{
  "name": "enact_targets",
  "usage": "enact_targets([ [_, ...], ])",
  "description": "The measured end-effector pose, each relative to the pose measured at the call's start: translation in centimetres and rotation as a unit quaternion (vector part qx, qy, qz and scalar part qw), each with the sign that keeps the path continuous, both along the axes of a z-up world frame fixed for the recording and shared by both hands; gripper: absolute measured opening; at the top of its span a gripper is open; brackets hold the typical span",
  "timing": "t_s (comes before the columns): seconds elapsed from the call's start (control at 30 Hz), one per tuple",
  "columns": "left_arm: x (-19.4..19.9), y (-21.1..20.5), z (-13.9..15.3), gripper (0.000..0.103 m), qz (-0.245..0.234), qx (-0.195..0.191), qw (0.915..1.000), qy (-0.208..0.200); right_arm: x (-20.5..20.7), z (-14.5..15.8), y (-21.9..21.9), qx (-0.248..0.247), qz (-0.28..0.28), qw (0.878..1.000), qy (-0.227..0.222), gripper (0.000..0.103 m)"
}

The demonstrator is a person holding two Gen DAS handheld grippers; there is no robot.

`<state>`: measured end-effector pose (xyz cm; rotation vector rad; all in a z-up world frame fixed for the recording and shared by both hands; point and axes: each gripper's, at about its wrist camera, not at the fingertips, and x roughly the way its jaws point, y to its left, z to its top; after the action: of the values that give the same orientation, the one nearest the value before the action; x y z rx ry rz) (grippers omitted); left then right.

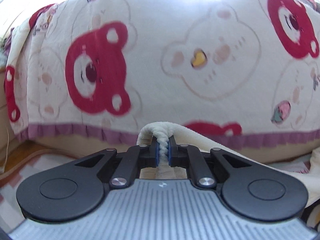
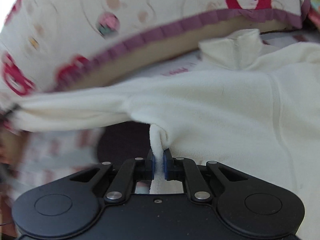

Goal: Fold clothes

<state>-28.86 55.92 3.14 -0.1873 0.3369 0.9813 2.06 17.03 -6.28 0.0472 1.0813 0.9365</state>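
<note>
A cream fleece garment (image 2: 210,104) with a stand-up collar (image 2: 232,44) hangs stretched in the right wrist view, one sleeve (image 2: 70,108) running out to the left. My right gripper (image 2: 158,165) is shut on a pinched fold at the garment's lower edge. In the left wrist view my left gripper (image 1: 162,153) is shut on a thick bunched roll of the same cream fleece (image 1: 158,133), which trails off to the right behind the fingers. Both grippers hold the cloth above the floor, in front of the bed.
A bed with a bear-print quilt (image 1: 152,60) and a purple frilled hem (image 1: 80,132) fills the space ahead; its edge (image 2: 160,34) crosses the right wrist view too. A patterned mat (image 1: 50,160) lies on the floor beneath. Wooden floor (image 1: 12,160) shows at the left.
</note>
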Motion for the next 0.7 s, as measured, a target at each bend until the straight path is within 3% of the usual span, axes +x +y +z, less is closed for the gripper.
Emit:
enact_targets([
  [0.13,-2.0,2.2,4.8,0.008,0.006,0.049,0.9986,-0.017,-2.5,2.9,0.8,0.044,0.073,0.996,0.032,0.012],
  [0.2,-4.0,2.9,6.9,0.008,0.024,0.076,0.9964,-0.027,-5.0,3.3,2.1,0.061,0.131,0.988,0.055,0.012],
  [0.3,-8.4,5.0,7.2,0.008,0.099,0.077,0.9912,-0.041,-9.3,3.3,4.8,0.111,0.205,0.967,0.1,0.009],
  [0.37,-11.4,6.5,7.3,0.008,0.149,0.076,0.9845,-0.051,-11.6,1.9,7.3,0.105,0.225,0.962,0.113,0.009],
  [0.43,-13.0,8.2,4.2,0.011,0.175,0.021,0.9844,0.004,-13.5,-0.1,9.5,0.067,0.238,0.962,0.116,0.009],
  [0.53,-14.2,9.0,-2.5,0.018,0.18,-0.087,0.9741,0.105,-16.3,-3.2,12.8,0.009,0.256,0.959,0.119,0.015],
  [0.6,-15.0,6.4,-5.9,0.019,0.141,-0.133,0.9761,0.098,-18.2,-5.3,15.1,-0.03,0.267,0.955,0.121,0.016],
  [0.63,-15.4,5.1,-7.6,0.024,0.121,-0.156,0.976,0.092,-17.9,-5.0,14.8,-0.031,0.263,0.956,0.124,0.02],
  [0.67,-15.8,3.7,-9.2,0.033,0.101,-0.178,0.975,0.086,-17.2,-4.2,14.0,-0.026,0.255,0.958,0.128,0.034],
  [0.7,-16.1,1.9,-10.6,0.036,0.081,-0.198,0.974,0.074,-15.8,-3.2,12.9,-0.022,0.241,0.963,0.122,0.041],
])
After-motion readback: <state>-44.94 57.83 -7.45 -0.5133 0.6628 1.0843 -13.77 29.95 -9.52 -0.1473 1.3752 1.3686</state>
